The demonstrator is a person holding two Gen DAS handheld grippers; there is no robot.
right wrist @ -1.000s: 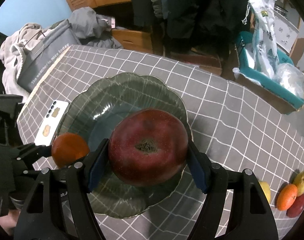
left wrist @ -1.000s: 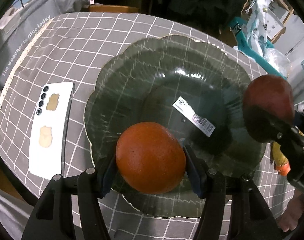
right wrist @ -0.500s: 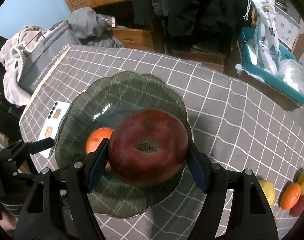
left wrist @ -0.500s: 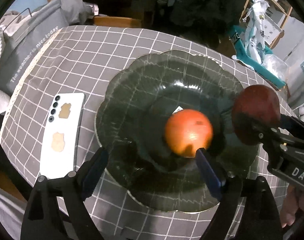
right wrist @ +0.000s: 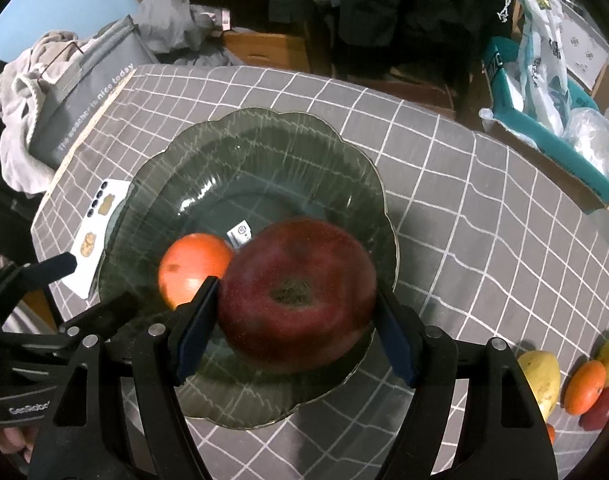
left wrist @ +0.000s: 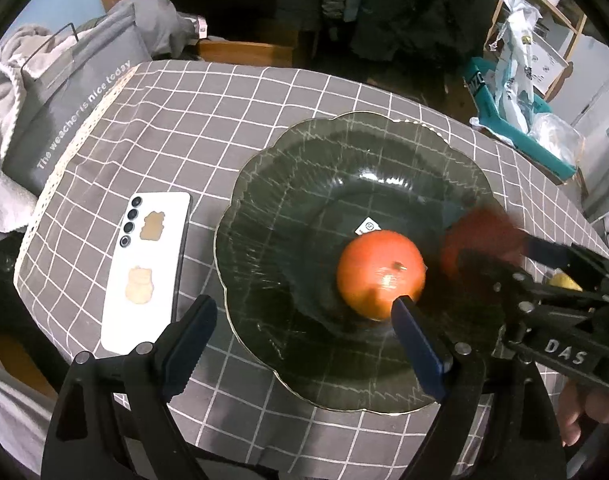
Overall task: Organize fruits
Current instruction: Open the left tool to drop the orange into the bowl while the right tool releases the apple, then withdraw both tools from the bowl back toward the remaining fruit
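An orange (left wrist: 380, 274) lies loose near the middle of the dark glass plate (left wrist: 304, 168), beside the plate's white sticker. My left gripper (left wrist: 300, 312) stands open above the plate's near rim, its right fingertip just in front of the orange, nothing between the pads. My right gripper (right wrist: 294, 320) is shut on a big red apple (right wrist: 296, 292), held over the plate's right half close beside the orange (right wrist: 192, 266). In the left wrist view the apple (left wrist: 480, 236) is blurred. The right wrist view shows the left gripper (right wrist: 86, 288) at the lower left.
A white phone (left wrist: 144, 272) lies face down left of the plate on the checked cloth. A grey bag (left wrist: 76, 100) sits at the table's left edge. Several more fruits (right wrist: 584, 388) lie at the right front. A teal box (right wrist: 544, 136) with plastic bags stands beyond the table's right side.
The left gripper opened and let go of the orange, which rolled to the plate's middle. The left gripper rose a little. The apple stays in the right gripper, now close beside the orange.
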